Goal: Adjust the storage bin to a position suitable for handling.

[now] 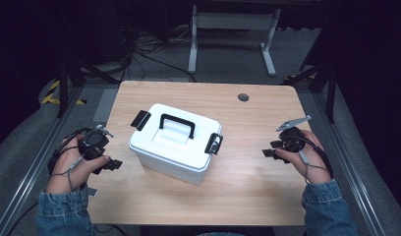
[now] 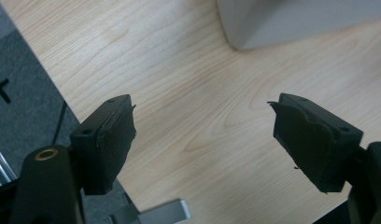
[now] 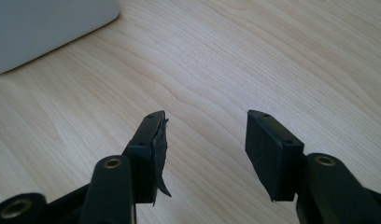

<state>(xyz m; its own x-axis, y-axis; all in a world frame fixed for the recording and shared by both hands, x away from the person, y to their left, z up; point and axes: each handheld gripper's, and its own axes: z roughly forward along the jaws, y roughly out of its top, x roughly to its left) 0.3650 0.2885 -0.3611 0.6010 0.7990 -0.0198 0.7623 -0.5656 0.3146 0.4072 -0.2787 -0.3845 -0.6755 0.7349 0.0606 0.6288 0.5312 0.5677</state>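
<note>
A white lidded box (image 1: 176, 142) with a black carry handle (image 1: 177, 125) and two black side latches (image 1: 214, 143) sits in the middle of the wooden table (image 1: 247, 182). The lid is on; both latches stick out from the sides. My left gripper (image 1: 109, 164) is held at the table's left edge, open, with nothing between its jaws; a corner of the box (image 2: 291, 21) lies ahead of it. My right gripper (image 1: 270, 149) hovers to the right of the box, open and empty, with the box (image 3: 44, 28) at the upper left of its view.
A dark round hole (image 1: 243, 97) is set in the table near its far right. Grey carpet, cables and a white frame stand (image 1: 233, 29) lie beyond the far edge. Metal rails (image 1: 26, 172) run along both sides of the table.
</note>
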